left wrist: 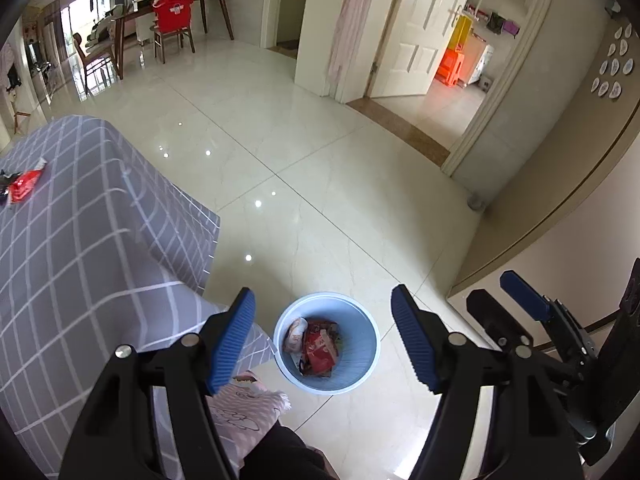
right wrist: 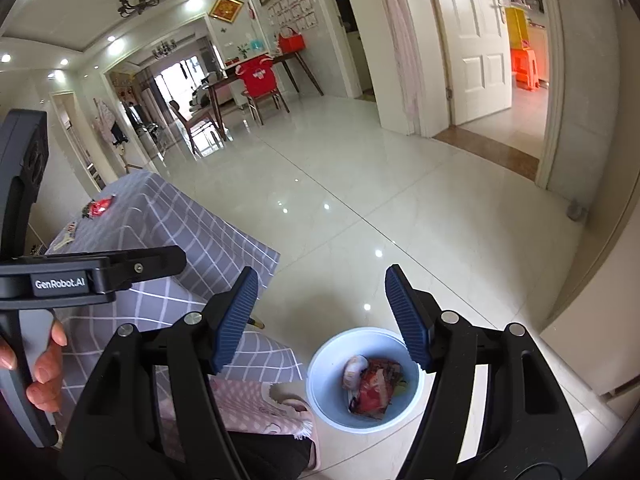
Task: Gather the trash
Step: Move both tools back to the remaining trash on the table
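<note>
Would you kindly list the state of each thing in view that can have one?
Left gripper: open, empty, above the bin.
Right gripper: open, empty.
Bin: upright on the floor, no lid, partly filled with wrappers.
Red wrapper: lying on the tablecloth, not yet collected.
White door: open.

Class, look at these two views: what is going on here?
A person is clearing trash with two handheld grippers. Both the left gripper and the right gripper hang open and empty above a light blue bin on the tiled floor, which already holds wrappers. On the table with the grey checked cloth a red wrapper is not yet collected, alongside a few other small bits.
</note>
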Motion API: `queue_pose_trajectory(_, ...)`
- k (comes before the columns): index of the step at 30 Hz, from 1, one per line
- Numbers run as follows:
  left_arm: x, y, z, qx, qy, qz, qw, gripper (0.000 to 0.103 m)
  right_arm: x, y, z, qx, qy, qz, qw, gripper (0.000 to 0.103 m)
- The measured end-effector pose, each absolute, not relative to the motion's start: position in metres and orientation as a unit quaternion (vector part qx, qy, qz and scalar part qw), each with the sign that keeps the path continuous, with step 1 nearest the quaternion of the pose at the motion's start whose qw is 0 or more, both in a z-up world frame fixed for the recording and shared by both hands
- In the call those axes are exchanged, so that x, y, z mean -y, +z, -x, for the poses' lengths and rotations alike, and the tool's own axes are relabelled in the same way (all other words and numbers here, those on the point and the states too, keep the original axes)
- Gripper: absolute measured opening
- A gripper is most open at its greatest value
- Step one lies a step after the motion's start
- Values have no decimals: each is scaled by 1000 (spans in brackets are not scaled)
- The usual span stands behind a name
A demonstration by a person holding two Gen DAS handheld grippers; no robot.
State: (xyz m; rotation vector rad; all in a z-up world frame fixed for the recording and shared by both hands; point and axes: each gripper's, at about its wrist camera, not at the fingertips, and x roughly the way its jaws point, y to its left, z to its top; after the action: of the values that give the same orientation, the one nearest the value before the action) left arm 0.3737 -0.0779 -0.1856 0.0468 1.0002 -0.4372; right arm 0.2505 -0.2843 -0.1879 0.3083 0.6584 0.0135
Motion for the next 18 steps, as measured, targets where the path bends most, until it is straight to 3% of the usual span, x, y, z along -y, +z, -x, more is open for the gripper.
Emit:
queue_pose_trajectory(9, -4, -150, -375, -437, -155, -1, 886, 69, 224, -151, -273, -305, 73, -123, 942, 66)
queue_pose_trajectory(18, -144, -127, -391, -401, -29, 13, 916, 70, 121, -127, -326, -311, 156, -77, 934, 66)
